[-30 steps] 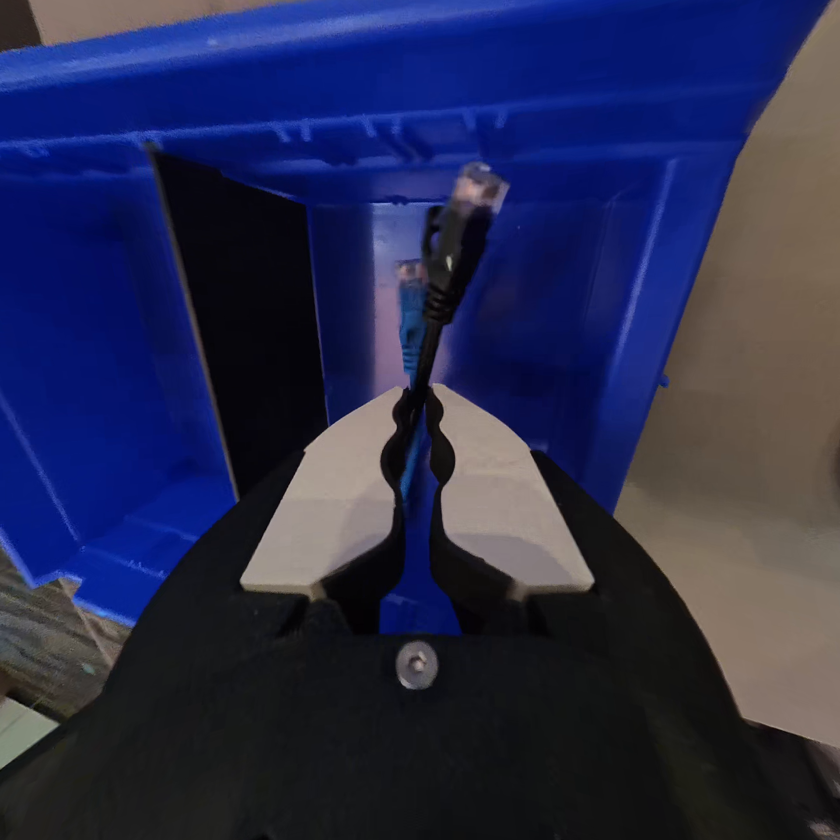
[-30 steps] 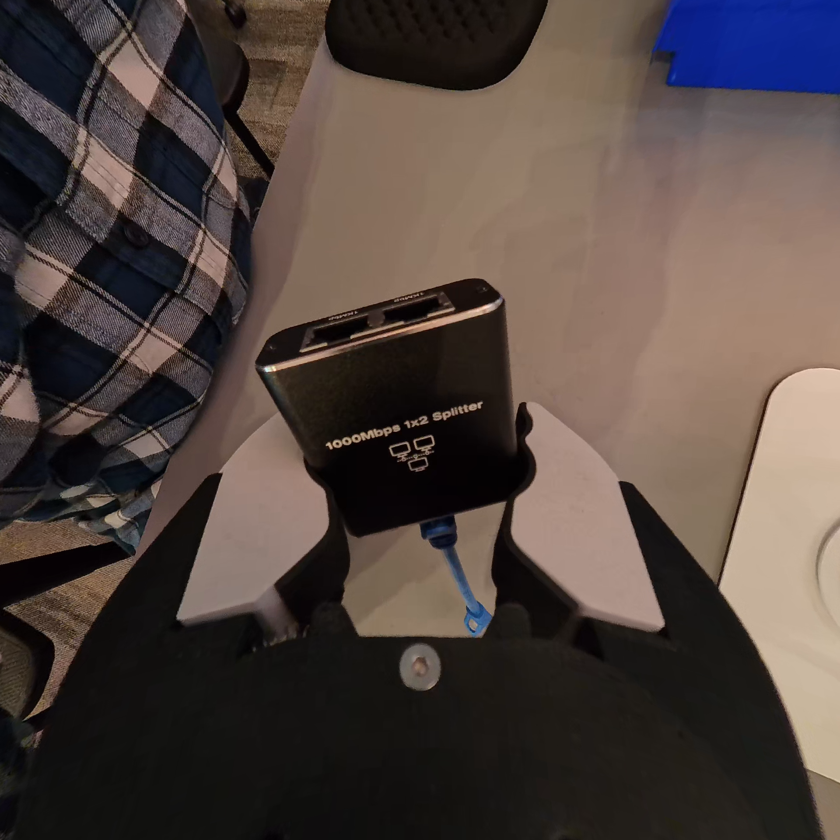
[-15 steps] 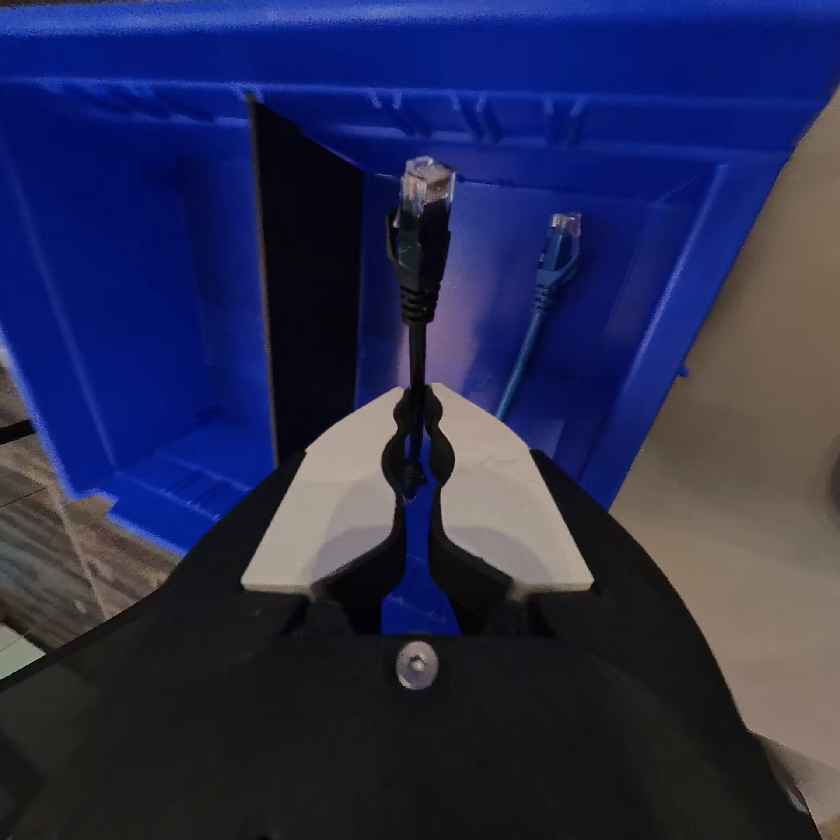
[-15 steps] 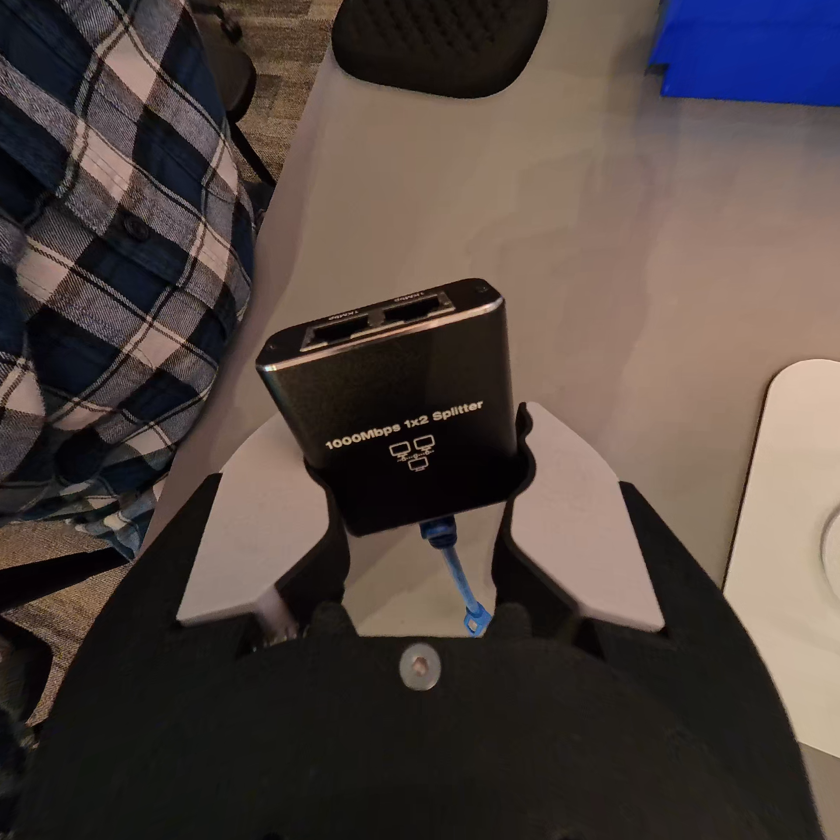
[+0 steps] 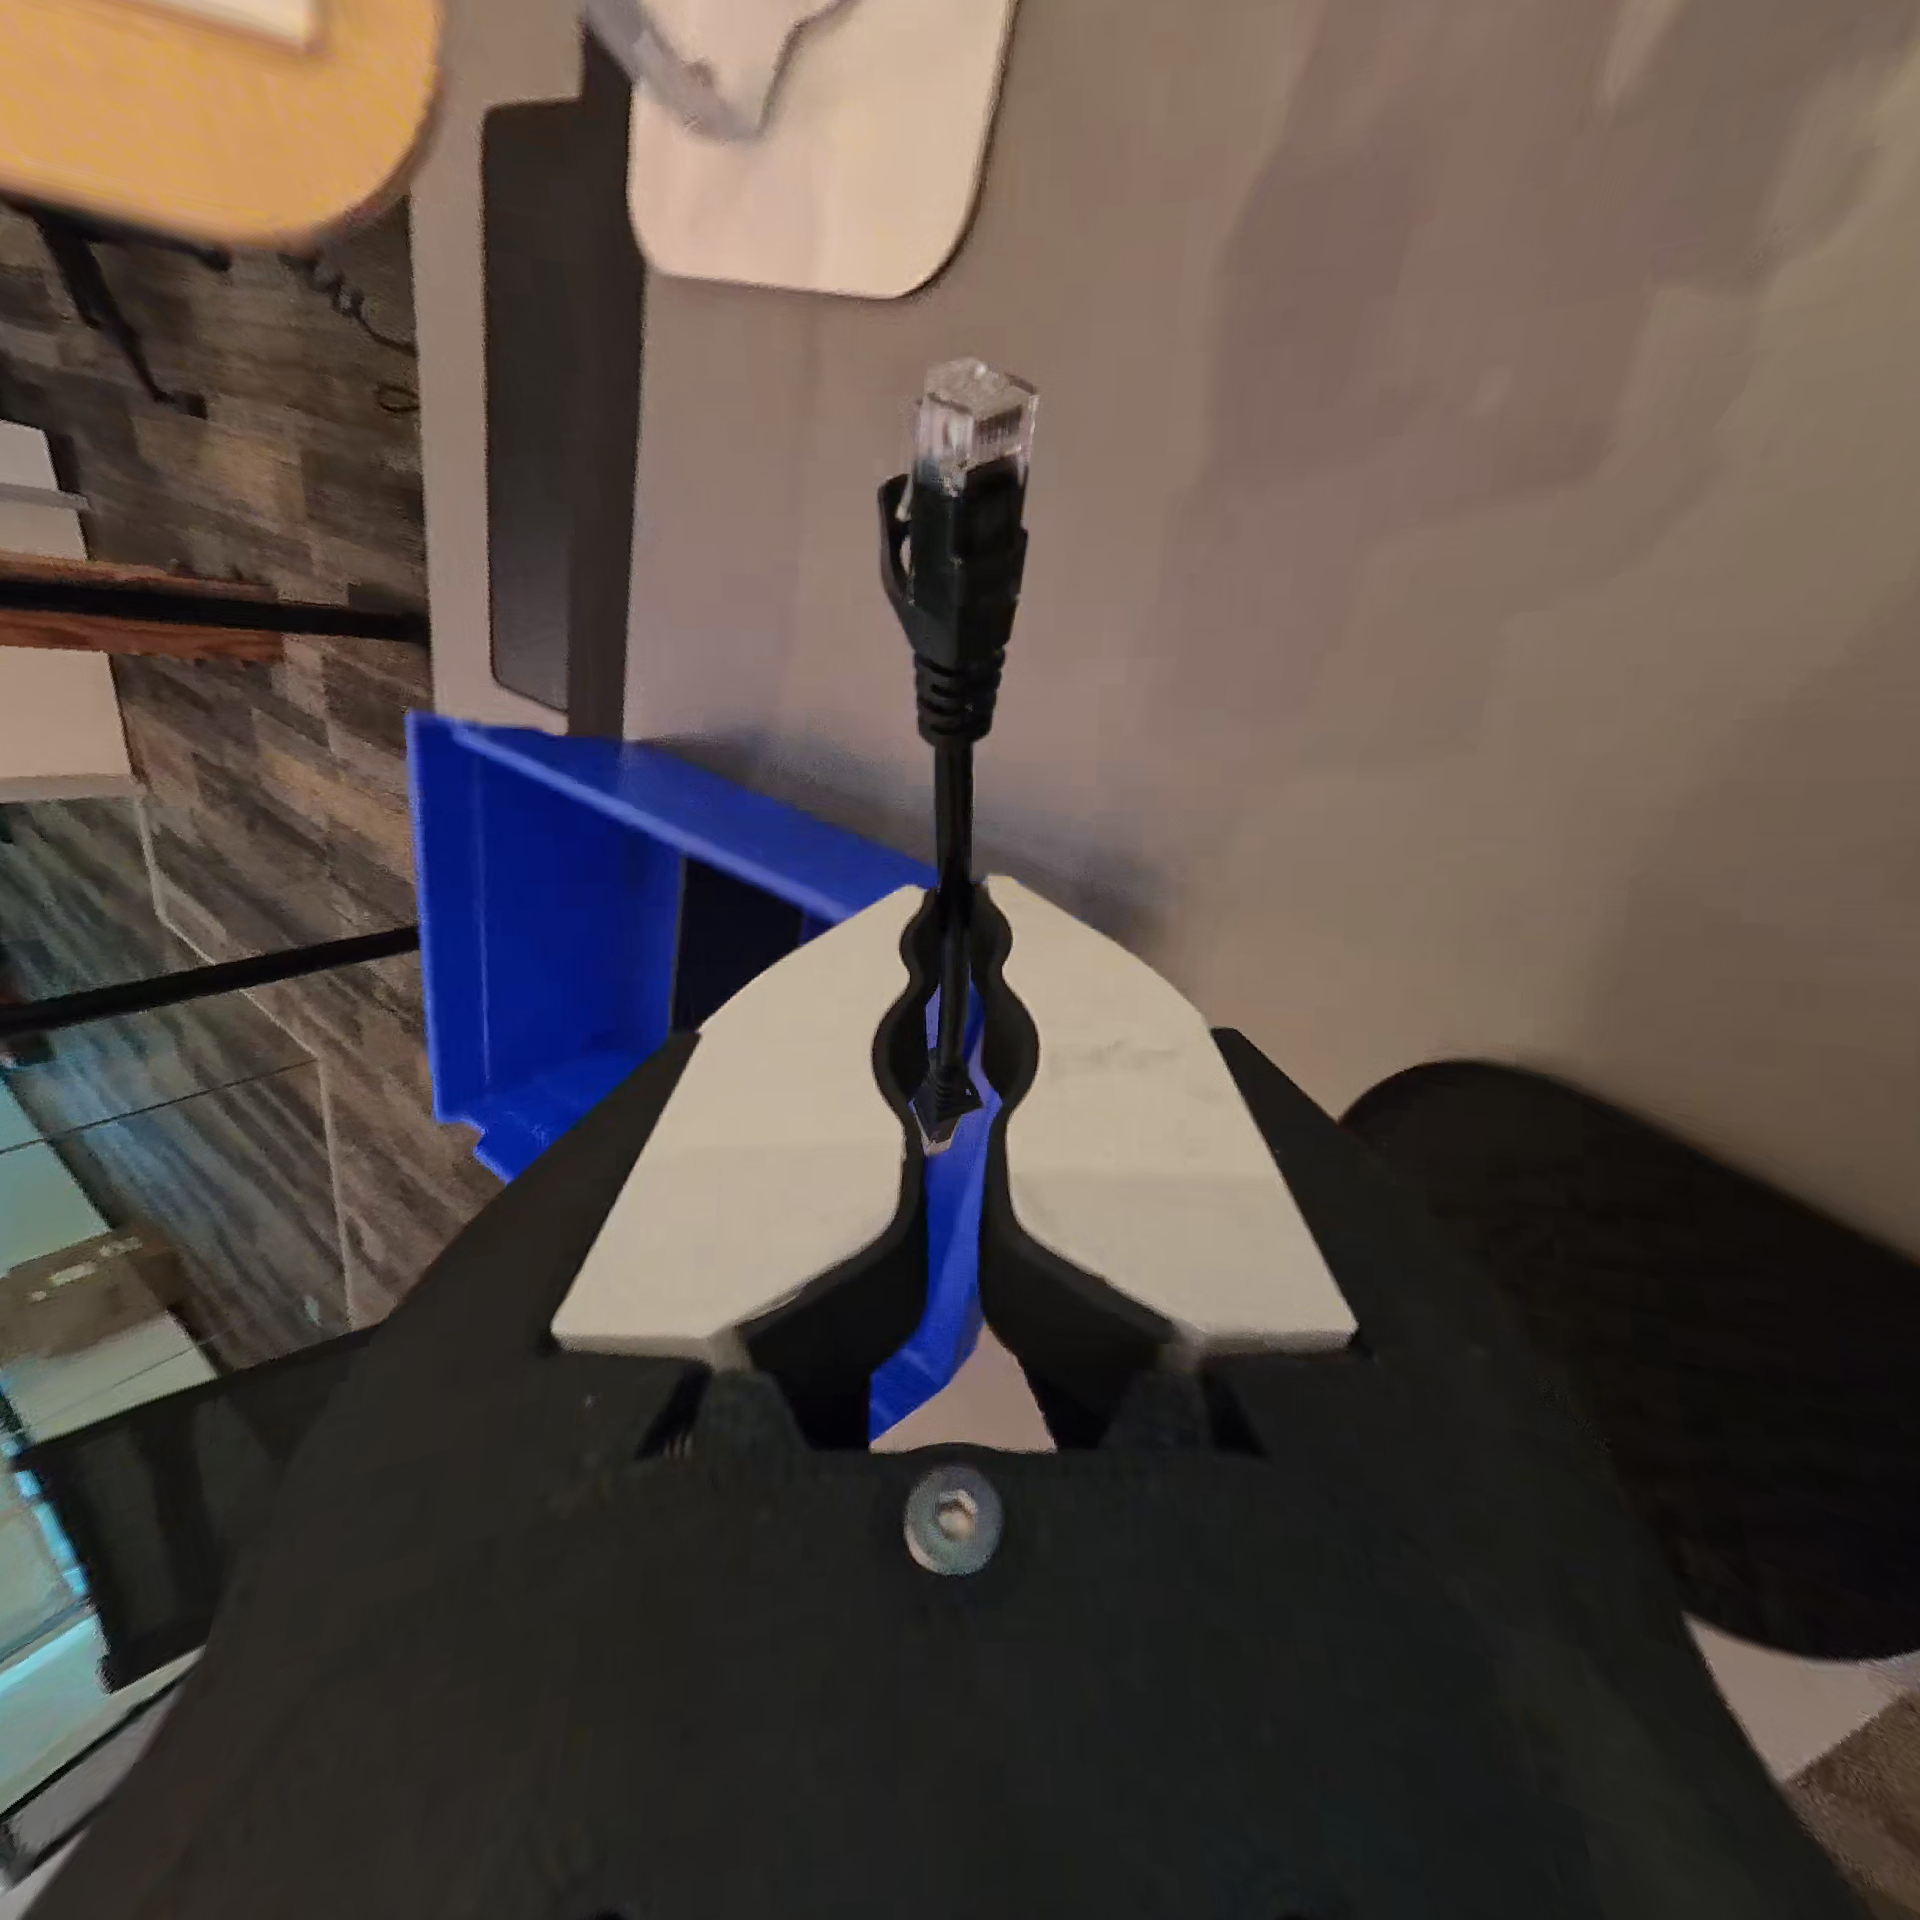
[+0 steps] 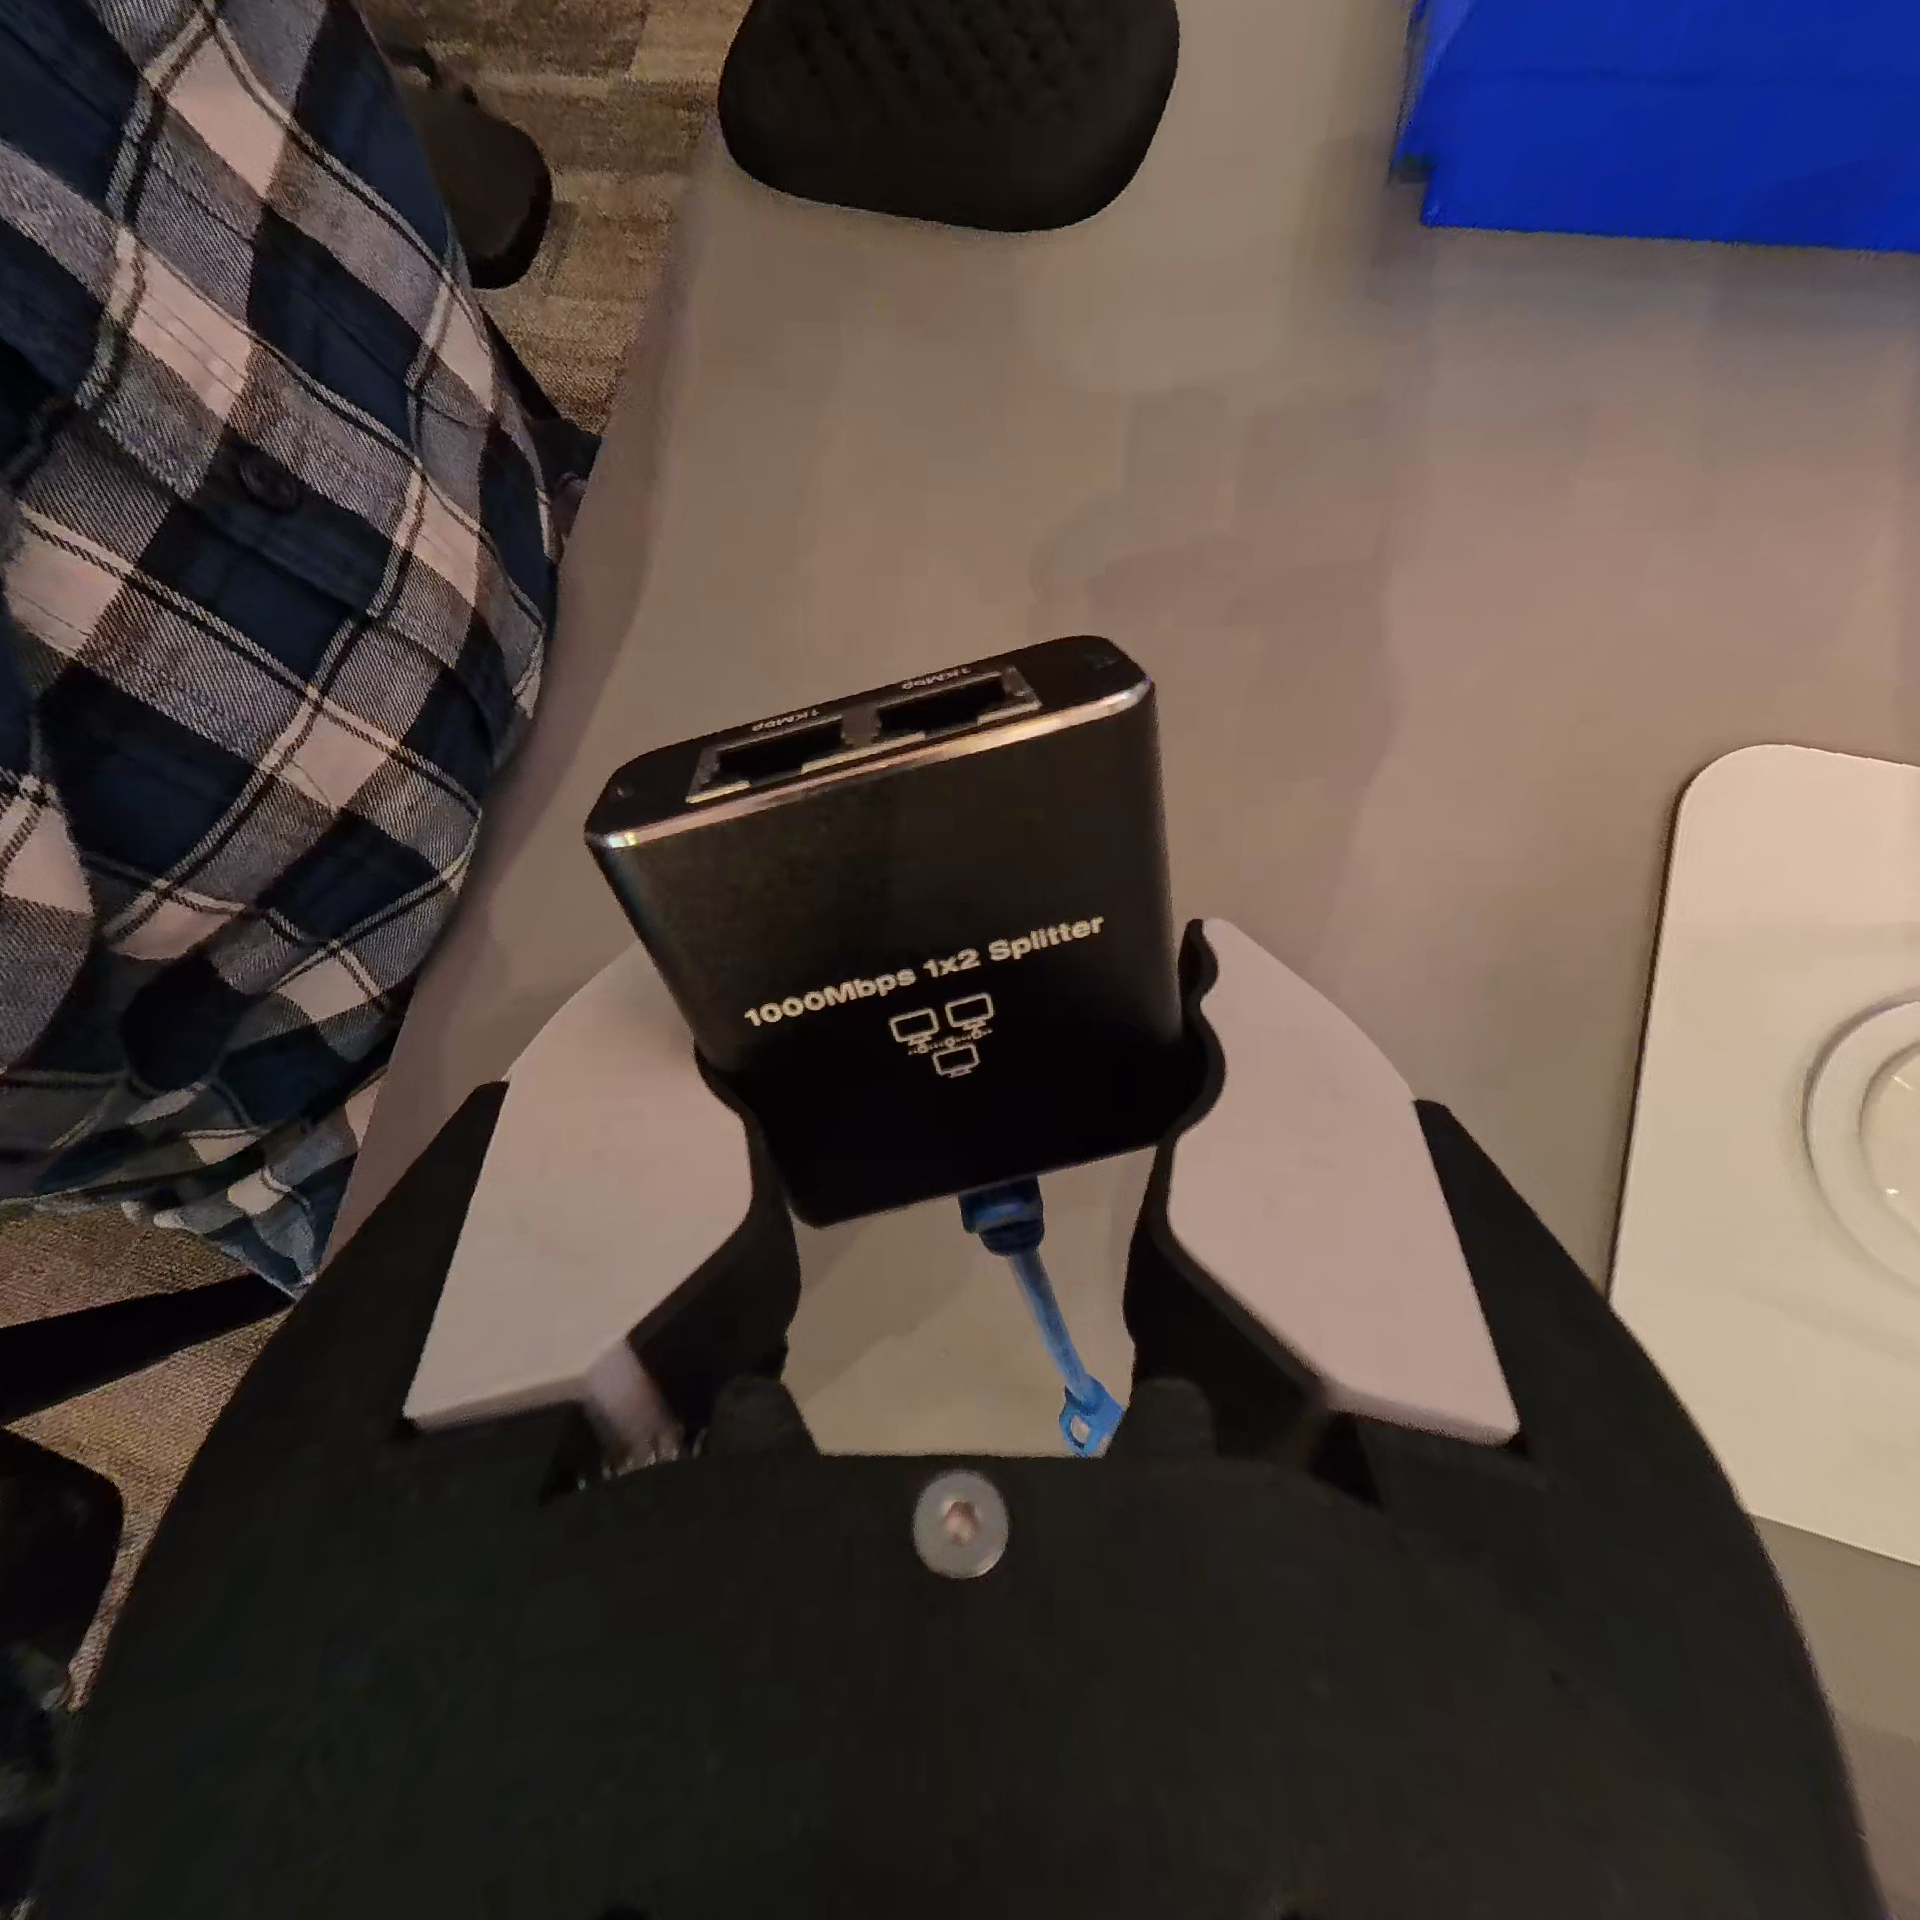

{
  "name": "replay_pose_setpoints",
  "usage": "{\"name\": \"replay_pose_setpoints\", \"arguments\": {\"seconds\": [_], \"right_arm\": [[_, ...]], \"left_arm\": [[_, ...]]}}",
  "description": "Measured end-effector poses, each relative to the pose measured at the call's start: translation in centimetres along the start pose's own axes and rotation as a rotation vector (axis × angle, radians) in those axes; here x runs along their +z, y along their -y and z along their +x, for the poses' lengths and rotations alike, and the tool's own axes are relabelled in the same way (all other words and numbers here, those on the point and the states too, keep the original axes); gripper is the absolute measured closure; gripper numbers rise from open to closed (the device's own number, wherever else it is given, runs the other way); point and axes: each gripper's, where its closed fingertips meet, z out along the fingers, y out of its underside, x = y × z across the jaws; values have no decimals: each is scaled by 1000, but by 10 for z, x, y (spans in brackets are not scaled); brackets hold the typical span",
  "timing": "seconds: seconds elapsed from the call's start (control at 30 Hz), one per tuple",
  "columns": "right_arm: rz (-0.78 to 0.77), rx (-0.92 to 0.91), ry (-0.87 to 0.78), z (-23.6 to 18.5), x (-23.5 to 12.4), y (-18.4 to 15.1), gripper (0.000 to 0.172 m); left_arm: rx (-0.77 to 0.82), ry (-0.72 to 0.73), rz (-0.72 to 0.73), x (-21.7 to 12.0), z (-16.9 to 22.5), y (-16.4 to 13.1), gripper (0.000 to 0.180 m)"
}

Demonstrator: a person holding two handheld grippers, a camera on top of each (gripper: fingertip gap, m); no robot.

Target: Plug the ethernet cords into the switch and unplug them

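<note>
In the left wrist view my left gripper (image 5: 956,904) is shut on a black ethernet cord (image 5: 956,810). Its clear plug (image 5: 975,426) points straight ahead, above the grey table. In the right wrist view my right gripper (image 6: 951,997) is shut on the black switch box (image 6: 894,883), pads pressed on its two sides. The two sockets (image 6: 862,727) on its far end face away and are open. A blue ethernet cord (image 6: 1023,1278) is plugged into its near end and hangs between the fingers.
The blue bin (image 5: 582,935) lies left and below the left gripper; it also shows at the top right of the right wrist view (image 6: 1662,114). A black pad (image 6: 951,104) lies ahead. A white tray (image 6: 1787,1143) is at right. A person in a plaid shirt (image 6: 239,520) stands at left. Spacing between my two grippers at the tips: around 30 cm.
My left gripper has swung out of the blue bin with the black cord still clamped; the bin is now low and left. The right gripper and switch have barely moved.
</note>
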Motion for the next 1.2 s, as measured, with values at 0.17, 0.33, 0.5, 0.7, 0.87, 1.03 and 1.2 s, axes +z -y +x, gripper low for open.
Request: {"name": "replay_pose_setpoints", "arguments": {"seconds": [0.17, 0.33, 0.5, 0.7, 0.87, 1.03, 1.2], "right_arm": [[17, 9, -12, -12, -5, -10, 91], [24, 17, -24, -25, -10, -21, 92], [45, 16, -33, -34, -15, -28, 92], [71, 8, -33, -39, -20, -34, 92], [91, 3, -38, -37, -23, -37, 92], [103, 5, -37, -36, -23, -39, 92], [107, 4, -39, -37, -23, -38, 92]], "left_arm": [[26, 17, -23, 41, 59, 49, 176], [27, 96, -104, 88, 66, 69, 175], [3, 135, -212, 137, 68, 63, 175], [76, 154, -196, 134, 106, 66, 171], [-4, 65, -125, 107, 119, 66, 114], [-24, -243, 73, 96, 129, 90, 126], [21, -416, 126, 113, 128, 110, 144]]}}
